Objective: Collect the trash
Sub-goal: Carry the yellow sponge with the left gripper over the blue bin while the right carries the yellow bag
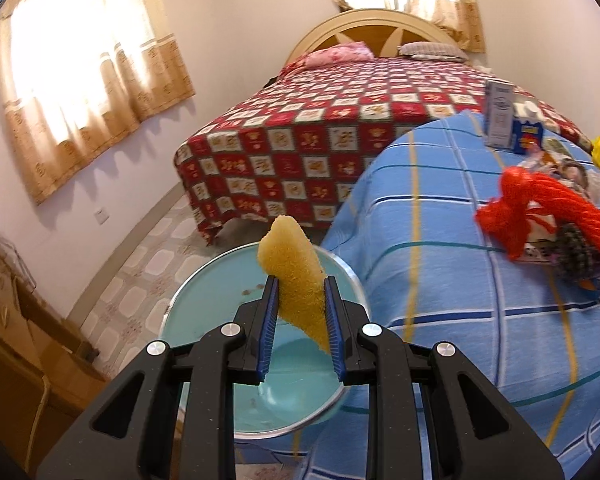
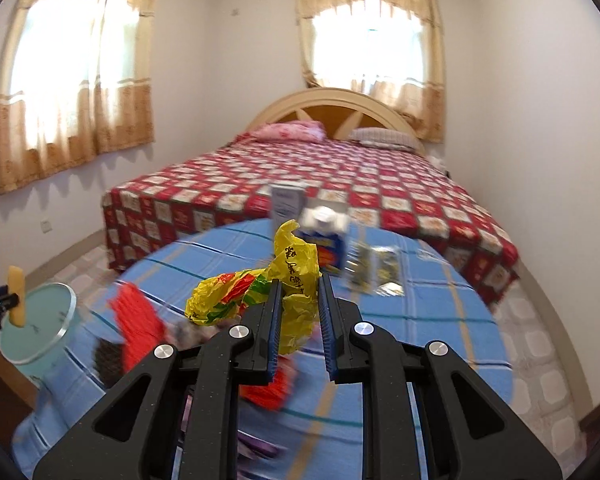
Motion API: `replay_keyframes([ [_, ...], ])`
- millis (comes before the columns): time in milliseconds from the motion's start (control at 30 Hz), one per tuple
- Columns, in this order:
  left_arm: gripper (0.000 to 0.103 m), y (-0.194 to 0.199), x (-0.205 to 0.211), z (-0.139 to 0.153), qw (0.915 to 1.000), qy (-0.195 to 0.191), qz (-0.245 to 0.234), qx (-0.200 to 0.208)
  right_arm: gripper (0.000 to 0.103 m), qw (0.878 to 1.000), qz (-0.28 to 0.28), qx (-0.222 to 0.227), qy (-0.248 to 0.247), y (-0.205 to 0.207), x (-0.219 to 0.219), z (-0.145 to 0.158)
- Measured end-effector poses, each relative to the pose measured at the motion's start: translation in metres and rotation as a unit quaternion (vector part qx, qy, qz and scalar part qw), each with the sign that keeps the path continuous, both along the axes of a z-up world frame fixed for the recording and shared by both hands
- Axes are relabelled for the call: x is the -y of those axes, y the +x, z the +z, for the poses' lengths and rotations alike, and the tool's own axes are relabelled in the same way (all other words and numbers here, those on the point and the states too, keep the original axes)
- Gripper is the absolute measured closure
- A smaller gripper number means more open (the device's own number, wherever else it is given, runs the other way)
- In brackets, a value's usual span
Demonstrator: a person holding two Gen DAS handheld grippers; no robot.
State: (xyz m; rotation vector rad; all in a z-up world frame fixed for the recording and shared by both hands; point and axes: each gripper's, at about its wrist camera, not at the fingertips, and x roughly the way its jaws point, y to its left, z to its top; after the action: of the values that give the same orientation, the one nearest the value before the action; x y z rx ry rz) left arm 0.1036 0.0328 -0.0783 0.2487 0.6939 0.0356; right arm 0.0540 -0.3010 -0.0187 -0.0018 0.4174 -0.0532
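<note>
A: Sponge (image 1: 294, 280) first. We have the yellow scrap clenched in the left tool (image 1: 300, 284), the pads biting its lower half while the pointed top sticks out past the fingertips. It looks soft, porous and nearly weightless, so we judge the pinch across its flat faces is the right hold; it will squash, not slip.

B: And where does it sit? In the left wrist view it hangs right over the open mouth of the pale blue bin (image 1: 204, 288), which stands just beside the counter (image 1: 460, 280) under its blue checked cloth.

A: Agreed. Once we let go, it should fall inside, we reckon.

B: Our right tool (image 2: 300, 280) is grasping the yellow plastic bag (image 2: 276, 284). The crumpled film bulges out to the left of the jaws and peaks above them.

A: That one is thin, limp and a bit slick, we think. Taking it at a bunched fold, as we do now, beats a single layer that could slide out.

B: It is lifted above the counter, apart from the bin, which lies far left in the right wrist view. Red mesh netting (image 1: 540, 216) and two small cartons (image 1: 514, 124) remain on the cloth, near the bed (image 1: 320, 136) side.
</note>
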Motion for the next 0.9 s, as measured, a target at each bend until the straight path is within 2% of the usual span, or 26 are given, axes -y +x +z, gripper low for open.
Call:
replay_keyframes([
  [400, 0.079, 0.004, -0.05, -0.01, 0.9982, 0.018, 0.055, -0.015, 0.085, 0.994, 0.105, 0.004, -0.015, 0.048, -0.101, 0.011],
  [900, 0.078, 0.007, -0.102, -0.018, 0.9927, 0.04, 0.109, -0.03, 0.085, 0.978, 0.198, -0.043, -0.044, 0.098, -0.217, -0.016],
])
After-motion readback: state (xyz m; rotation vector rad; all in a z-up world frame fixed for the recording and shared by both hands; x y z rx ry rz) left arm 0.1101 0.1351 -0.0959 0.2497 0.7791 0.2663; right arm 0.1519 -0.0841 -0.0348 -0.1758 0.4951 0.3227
